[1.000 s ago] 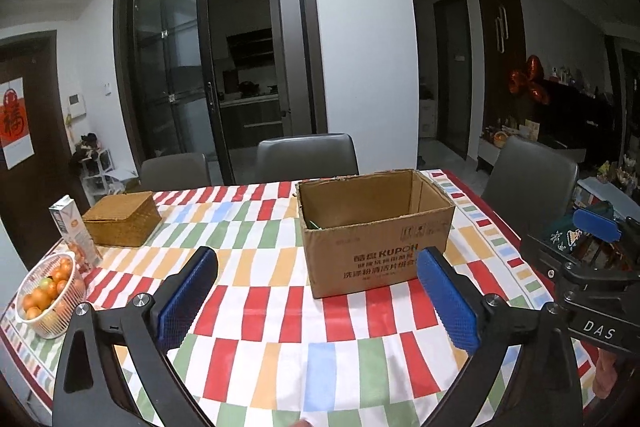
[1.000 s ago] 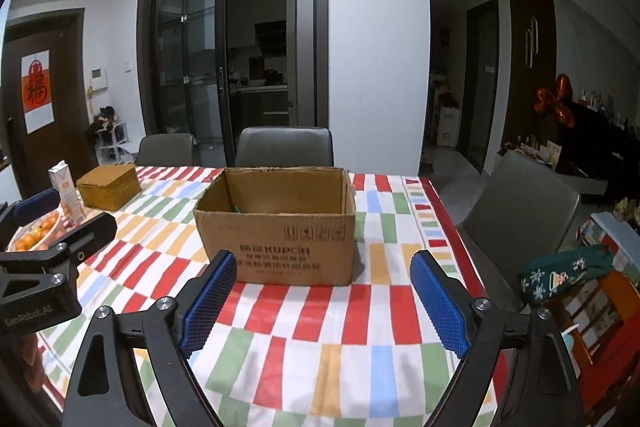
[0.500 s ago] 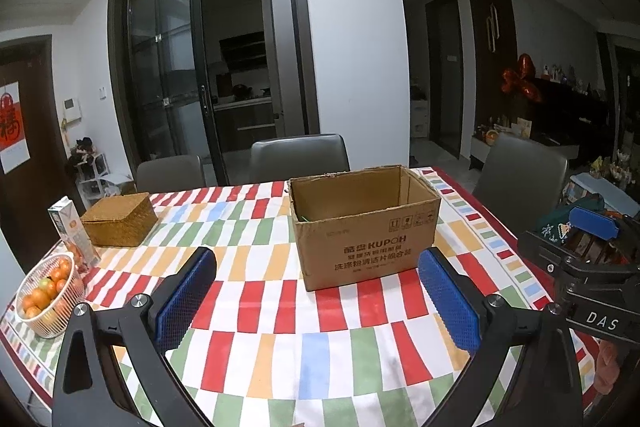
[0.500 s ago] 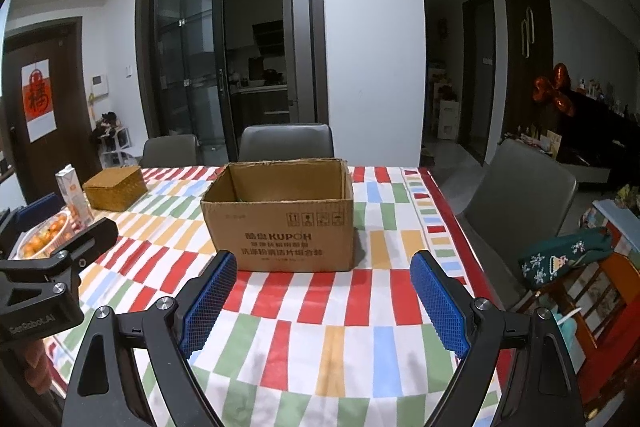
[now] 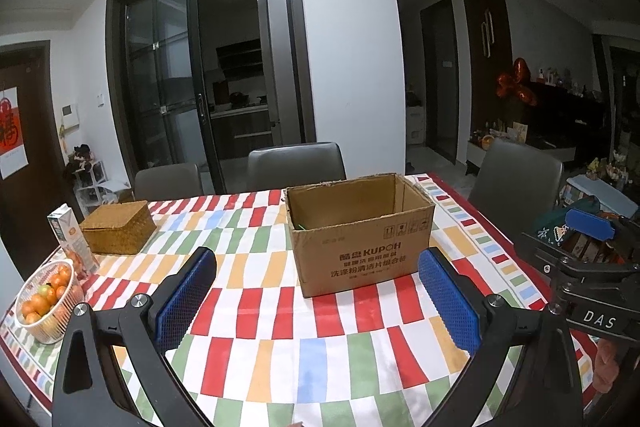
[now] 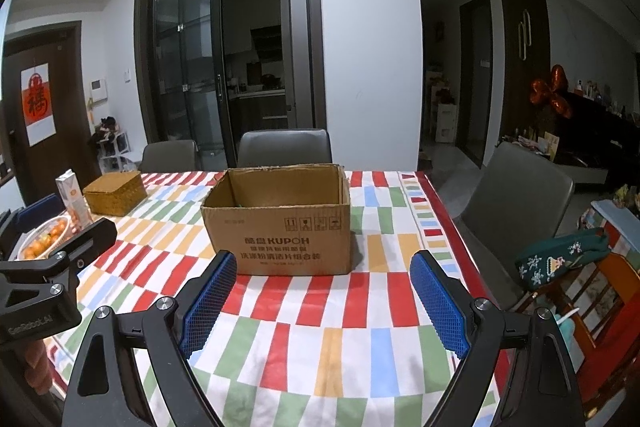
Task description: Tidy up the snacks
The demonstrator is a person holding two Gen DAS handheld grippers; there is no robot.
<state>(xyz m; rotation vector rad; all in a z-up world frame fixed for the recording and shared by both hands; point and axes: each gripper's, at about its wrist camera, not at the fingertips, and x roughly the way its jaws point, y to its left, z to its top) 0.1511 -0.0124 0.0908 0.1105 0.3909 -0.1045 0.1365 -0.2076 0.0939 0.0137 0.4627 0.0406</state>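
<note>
We have drawn back slightly: both tongs, left (image 5: 316, 291) and right (image 6: 320, 289), hang open and empty, the cardboard box (image 5: 360, 231) ahead; no snacks visible.

We hold the left hand-held gripper (image 5: 318, 301) and the right hand-held gripper (image 6: 320, 301) side by side, level, both with jaws wide apart and empty.

The box (image 5: 362, 231) is plain brown cardboard, dull and a bit rough at the rim. The table (image 5: 280, 343) wears a smooth cloth with bright blocks. A woven straw basket (image 5: 117, 227) looks bumpy. The fruit bowl (image 5: 44, 301) is clear plastic. Blue bumpy rubber pads (image 6: 206, 301) line black plastic jaws.
</note>
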